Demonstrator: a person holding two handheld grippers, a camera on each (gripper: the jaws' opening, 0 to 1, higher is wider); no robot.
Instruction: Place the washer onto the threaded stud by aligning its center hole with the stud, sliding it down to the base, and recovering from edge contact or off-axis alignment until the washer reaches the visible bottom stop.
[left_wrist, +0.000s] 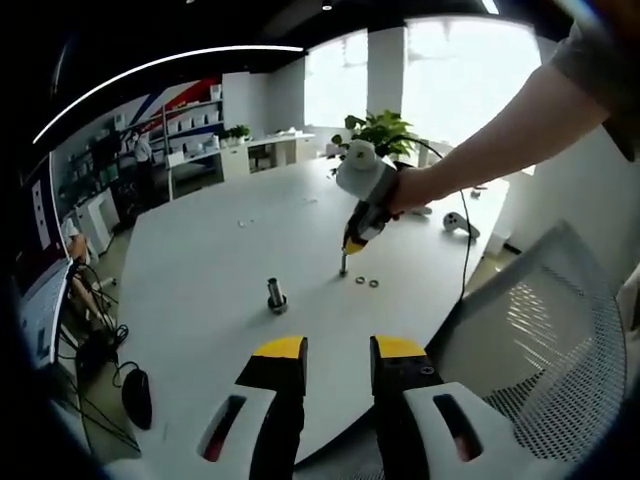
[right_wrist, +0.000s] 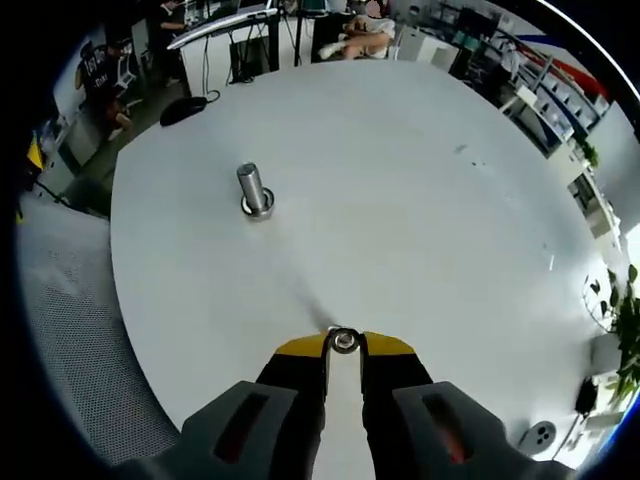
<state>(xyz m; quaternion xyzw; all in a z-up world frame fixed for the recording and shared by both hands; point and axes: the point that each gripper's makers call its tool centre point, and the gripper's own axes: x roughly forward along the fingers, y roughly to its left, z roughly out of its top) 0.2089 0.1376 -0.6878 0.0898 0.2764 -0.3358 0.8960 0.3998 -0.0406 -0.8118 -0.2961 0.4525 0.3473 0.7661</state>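
Seen from the left gripper view: white round bench (left_wrist: 200, 260) with a short threaded stud (left_wrist: 276, 295) standing upright on a wide base near the middle, a second thin upright stud (left_wrist: 343, 264) further right, and two small loose washers (left_wrist: 366, 282) lying flat just beside that thin stud. Also there, the right hand-held gripper (left_wrist: 350, 243), held by a person's hand (left_wrist: 405, 188) and bare forearm, tips pointing down right at the top of the thin stud. Mesh chair back (left_wrist: 550, 330) at the bench edge, potted plant (left_wrist: 385, 130) and a white controller (left_wrist: 458, 224) at the far side, a black mouse (left_wrist: 137, 397) low on the left. Left hand-held gripper (left_wrist: 337, 352) hanging back over the near bench edge, yellow-tipped jaws parted by a moderate gap, nothing between them, touching nothing. From the right gripper view, looking steeply down: right hand-held gripper (right_wrist: 343, 345) with yellow tips drawn close, clenched on a washer (right_wrist: 344, 341), a small metal ring pinched at its edges between the tips, hole visible. Cannot tell from either view whether the washer already sits over the thin stud's tip or only hovers at it. Short stud on its base (right_wrist: 253, 190) well apart, up and to the left on bare bench surface.
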